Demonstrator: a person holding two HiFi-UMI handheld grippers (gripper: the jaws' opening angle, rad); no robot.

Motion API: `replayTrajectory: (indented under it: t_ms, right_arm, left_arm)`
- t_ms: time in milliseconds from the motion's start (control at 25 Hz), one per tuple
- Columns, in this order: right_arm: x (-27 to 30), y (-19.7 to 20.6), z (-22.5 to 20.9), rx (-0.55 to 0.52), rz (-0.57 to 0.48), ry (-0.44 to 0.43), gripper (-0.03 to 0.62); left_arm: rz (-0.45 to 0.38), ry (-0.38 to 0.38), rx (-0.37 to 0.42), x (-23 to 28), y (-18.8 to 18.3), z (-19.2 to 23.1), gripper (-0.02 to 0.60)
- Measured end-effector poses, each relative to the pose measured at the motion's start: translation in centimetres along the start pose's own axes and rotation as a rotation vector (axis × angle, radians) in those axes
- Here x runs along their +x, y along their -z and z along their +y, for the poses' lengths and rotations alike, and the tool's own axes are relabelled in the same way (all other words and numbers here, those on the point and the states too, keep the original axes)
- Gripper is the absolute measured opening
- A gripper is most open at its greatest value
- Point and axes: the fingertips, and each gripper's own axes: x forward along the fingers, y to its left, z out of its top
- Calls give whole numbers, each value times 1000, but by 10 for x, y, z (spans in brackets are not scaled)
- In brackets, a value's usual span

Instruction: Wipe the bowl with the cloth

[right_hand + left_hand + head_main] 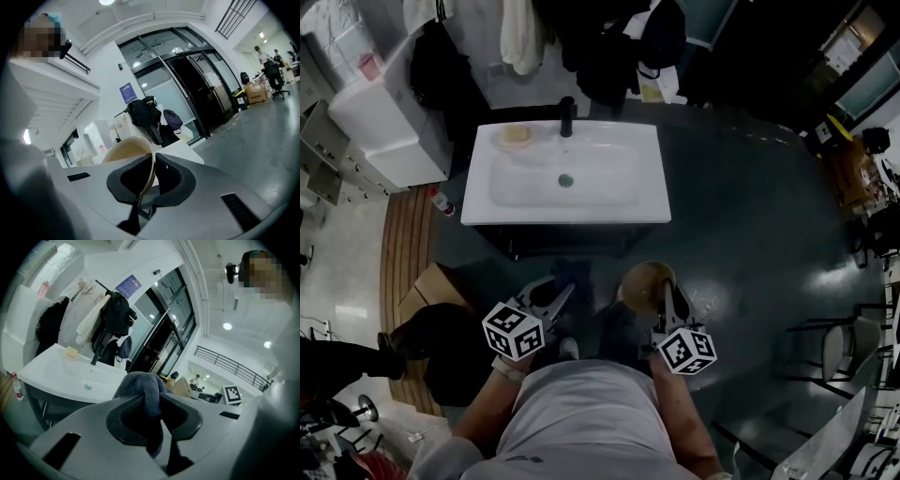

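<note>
The left gripper [149,404] is clenched on a dark blue-grey cloth [140,385]. It pinches the cloth at a fold, so a bunched lump stands out ahead of the jaws and a tail hangs below. That hold seems meant to let soft fabric, not hard jaw, meet the bowl.

The right gripper [151,180] grasps the tan bowl [129,152] by its rim, with the wall running between the jaws — one jaw inside, one outside. A rim hold like this leaves most of the inner surface free for the cloth.

In the head view the bowl hangs in the air over the dark floor [750,234], just in front of the person and short of the white washbasin [572,178], resting on nothing. Cloth and bowl are near each other but apart, so the wiping itself looks not yet begun.

Both forearms come out from beside the torso with elbows bent. The grippers sit side by side at about waist level, pointing forward toward the washbasin and slightly down — the left one angles inward toward the bowl. Their marker cubes face up.
</note>
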Motion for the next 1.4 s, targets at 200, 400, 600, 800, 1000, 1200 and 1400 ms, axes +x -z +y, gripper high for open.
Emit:
replayTrajectory:
  t_ms: [200,400,600,800,1000,1200,1400]
  right_arm:
    - [61,-5,-15,36,46,-63,32]
    - [126,-18,-36,46,99,-125,31]
    - [188,-45,-60,80,153,-190,31]
    - [240,-72,-85,76,188,-244,31]
    - [280,-89,-104,270,235,-289,31]
    - [313,-92,-110,445,262,-287,31]
    - [334,-87,-104,556,279,-296,31]
  left_arm:
    - [-11,-58,-8,30,-17,24,74]
    - [-24,-117,-15,74,-43,48,74]
    - [-53,-125,-32,126,-78,56,74]
    - [-82,-50,-70,185,-109,50,74]
    - [-56,20,-59,242,-129,31,74]
    - [-27,54,-22,284,-144,20,74]
    - [-10,101,1,306,-159,15,74]
